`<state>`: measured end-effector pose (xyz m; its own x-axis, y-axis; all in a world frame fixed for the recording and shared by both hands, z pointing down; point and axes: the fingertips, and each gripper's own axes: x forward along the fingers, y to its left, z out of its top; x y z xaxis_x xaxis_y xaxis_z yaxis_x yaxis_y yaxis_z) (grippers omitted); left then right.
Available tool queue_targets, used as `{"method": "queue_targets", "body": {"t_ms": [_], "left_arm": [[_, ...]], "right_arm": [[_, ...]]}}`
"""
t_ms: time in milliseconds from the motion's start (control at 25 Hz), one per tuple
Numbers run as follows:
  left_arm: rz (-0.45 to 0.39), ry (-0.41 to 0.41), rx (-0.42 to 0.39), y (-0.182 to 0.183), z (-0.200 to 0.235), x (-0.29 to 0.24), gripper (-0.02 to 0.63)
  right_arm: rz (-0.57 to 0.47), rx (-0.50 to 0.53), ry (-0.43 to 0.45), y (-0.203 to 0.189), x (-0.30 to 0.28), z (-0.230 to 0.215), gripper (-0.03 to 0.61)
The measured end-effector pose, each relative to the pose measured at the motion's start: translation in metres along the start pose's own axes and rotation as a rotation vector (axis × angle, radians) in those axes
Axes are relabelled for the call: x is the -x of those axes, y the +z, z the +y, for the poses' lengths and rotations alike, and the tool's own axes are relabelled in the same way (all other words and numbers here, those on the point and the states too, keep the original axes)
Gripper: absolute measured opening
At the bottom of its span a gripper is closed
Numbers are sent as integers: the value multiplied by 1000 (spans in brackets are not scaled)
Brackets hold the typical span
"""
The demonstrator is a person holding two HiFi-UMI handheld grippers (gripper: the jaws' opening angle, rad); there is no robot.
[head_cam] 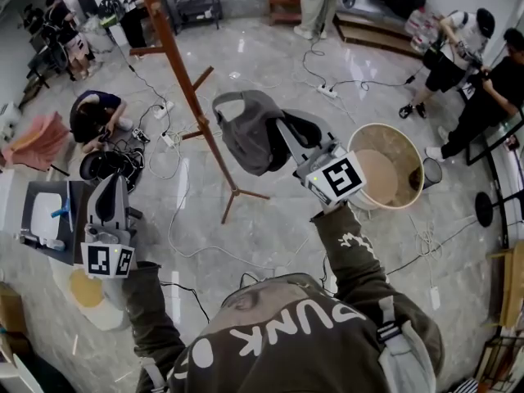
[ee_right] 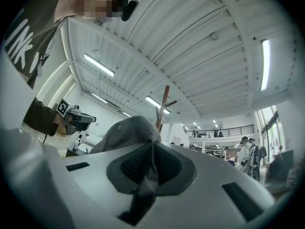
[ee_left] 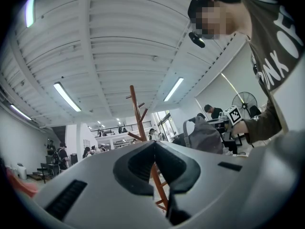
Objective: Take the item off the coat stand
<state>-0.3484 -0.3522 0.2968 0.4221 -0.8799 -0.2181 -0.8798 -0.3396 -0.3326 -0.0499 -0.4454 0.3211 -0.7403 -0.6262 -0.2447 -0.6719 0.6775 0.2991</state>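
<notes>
The grey backpack (head_cam: 250,137) hangs just right of the coat stand (head_cam: 184,72), apparently clear of its pegs. Its fabric is pinched in the closed right claw (head_cam: 288,135) for carrying away. The left claw (head_cam: 113,188), closed on nothing, is held aside at near left.

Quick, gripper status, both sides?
Left gripper: shut, nothing between its jaws.
Right gripper: shut on the grey backpack.
</notes>
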Motion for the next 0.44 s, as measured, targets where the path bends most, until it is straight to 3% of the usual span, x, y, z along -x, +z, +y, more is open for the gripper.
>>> {"method": "queue_targets", "body": {"t_ms": [440], "left_arm": [[1, 2, -1, 1, -2, 1, 5]], "right_arm": [[0, -2, -2, 2, 1, -1, 21]]}}
